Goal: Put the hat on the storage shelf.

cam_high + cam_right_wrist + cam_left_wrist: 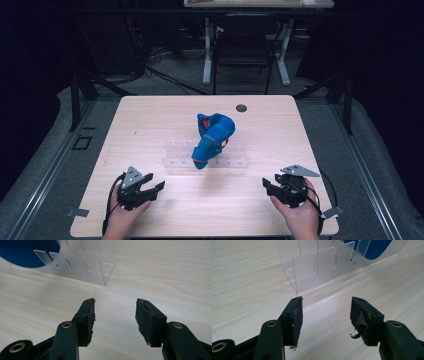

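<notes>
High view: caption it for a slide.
Both grippers, left and right, rest open before a clear rack holding a blue cloth.

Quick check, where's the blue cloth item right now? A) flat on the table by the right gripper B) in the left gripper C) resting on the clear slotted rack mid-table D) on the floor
C: the blue cloth item sits on the clear slotted rack, while the left gripper and right gripper are both open with nothing between their jaws.

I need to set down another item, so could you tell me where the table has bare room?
The table is bare between the clear rack and its left edge, and likewise to the right. The near strip between the left gripper and right gripper is free. The middle is crowded by the blue garment.
</notes>
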